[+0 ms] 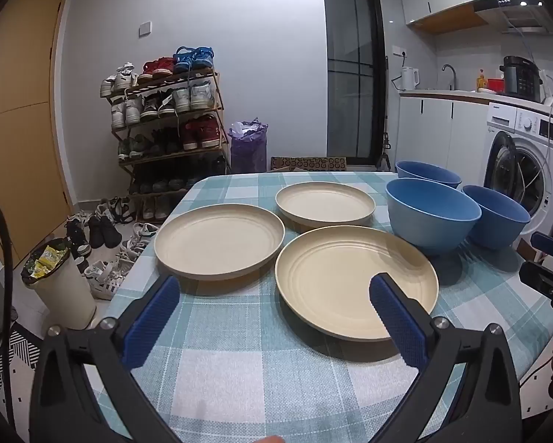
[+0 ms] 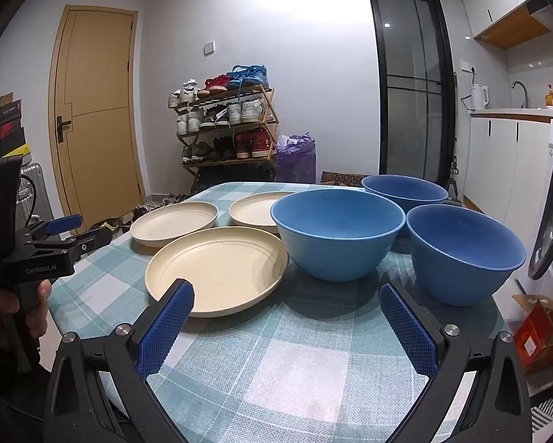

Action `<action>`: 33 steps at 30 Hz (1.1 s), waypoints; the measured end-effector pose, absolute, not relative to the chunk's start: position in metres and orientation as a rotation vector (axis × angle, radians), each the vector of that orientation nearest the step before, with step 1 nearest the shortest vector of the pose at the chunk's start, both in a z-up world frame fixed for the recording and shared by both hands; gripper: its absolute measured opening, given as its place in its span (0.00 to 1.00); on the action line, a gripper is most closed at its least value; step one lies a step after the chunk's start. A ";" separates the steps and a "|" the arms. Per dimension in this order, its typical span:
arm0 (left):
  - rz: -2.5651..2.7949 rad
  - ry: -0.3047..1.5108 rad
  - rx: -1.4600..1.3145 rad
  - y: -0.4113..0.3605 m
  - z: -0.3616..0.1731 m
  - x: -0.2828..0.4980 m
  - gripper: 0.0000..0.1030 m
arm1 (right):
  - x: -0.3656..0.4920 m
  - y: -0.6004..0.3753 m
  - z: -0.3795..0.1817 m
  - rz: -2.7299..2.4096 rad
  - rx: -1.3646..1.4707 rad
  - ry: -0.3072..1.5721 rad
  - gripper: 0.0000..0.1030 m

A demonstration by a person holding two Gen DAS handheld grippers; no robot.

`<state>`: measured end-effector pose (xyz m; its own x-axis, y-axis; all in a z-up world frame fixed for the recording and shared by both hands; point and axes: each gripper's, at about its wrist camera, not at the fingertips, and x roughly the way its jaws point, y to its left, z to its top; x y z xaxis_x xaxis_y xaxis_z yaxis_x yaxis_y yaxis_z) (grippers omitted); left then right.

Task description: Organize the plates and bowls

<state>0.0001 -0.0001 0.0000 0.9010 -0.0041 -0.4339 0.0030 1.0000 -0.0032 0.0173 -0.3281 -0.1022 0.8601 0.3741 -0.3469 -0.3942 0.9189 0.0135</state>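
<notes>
— So, what is on the table?

— Three cream plates and three blue bowls, all on a cloth with blue and white squares. The near plate sits closest to the left claw. The left plate is just beside it, and the far plate is behind them both. None of the plates are stacked.

— And the bowls?

— They stand to the right of the plates. The light blue bowl is just beside the near plate. The dark bowl is to its right, near the table edge. The back bowl is behind those two. All three stand right way up, with nothing in them.

— What are the claws doing?

— Both are spread wide and hold nothing. The left claw hangs over the cloth with one pad above the rim of the near plate. The right claw hangs over the cloth in front of the light blue bowl. A hand holds the left claw's handle.

— Anything else around?

— A shoe rack by the wall and a washing machine on the right.
</notes>
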 end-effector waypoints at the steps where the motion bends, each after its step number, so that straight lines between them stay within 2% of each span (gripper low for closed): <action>1: -0.005 0.448 -0.003 0.000 0.000 0.000 1.00 | 0.017 -0.328 -0.102 0.403 -0.057 0.353 1.00; 33: -0.004 0.447 -0.010 -0.001 0.002 -0.002 1.00 | 0.019 -0.329 -0.104 0.398 -0.061 0.359 1.00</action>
